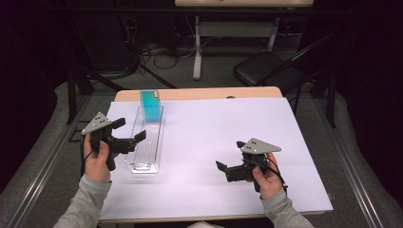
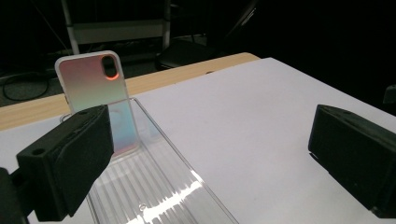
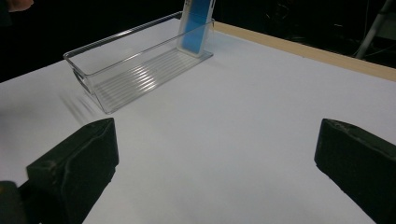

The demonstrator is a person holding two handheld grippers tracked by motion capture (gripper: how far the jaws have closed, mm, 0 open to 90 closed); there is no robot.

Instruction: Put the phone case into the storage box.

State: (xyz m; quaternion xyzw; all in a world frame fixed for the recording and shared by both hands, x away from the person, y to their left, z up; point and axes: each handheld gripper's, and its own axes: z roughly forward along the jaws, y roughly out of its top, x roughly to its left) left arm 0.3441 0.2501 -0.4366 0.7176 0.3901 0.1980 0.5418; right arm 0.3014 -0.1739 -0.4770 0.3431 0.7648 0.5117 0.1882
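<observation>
A clear plastic bin [image 1: 147, 142] lies lengthwise on the white table cover at the left. A phone case [image 1: 151, 107] stands upright against the bin's far end; it looks teal from above and iridescent pink in the left gripper view [image 2: 95, 88]. My left gripper [image 1: 129, 130] is open, beside the bin's left wall with one jaw over its rim. My right gripper [image 1: 229, 156] is open over bare cover at the right, pointing toward the bin [image 3: 140, 65] and the blue case [image 3: 195, 25]. Neither holds anything.
The white cover [image 1: 214, 142] spreads over most of the wooden table [image 1: 199, 93]. Behind the table stand a black folding chair [image 1: 266, 69], a desk leg [image 1: 197, 47] and floor cables. Dark curtains close both sides.
</observation>
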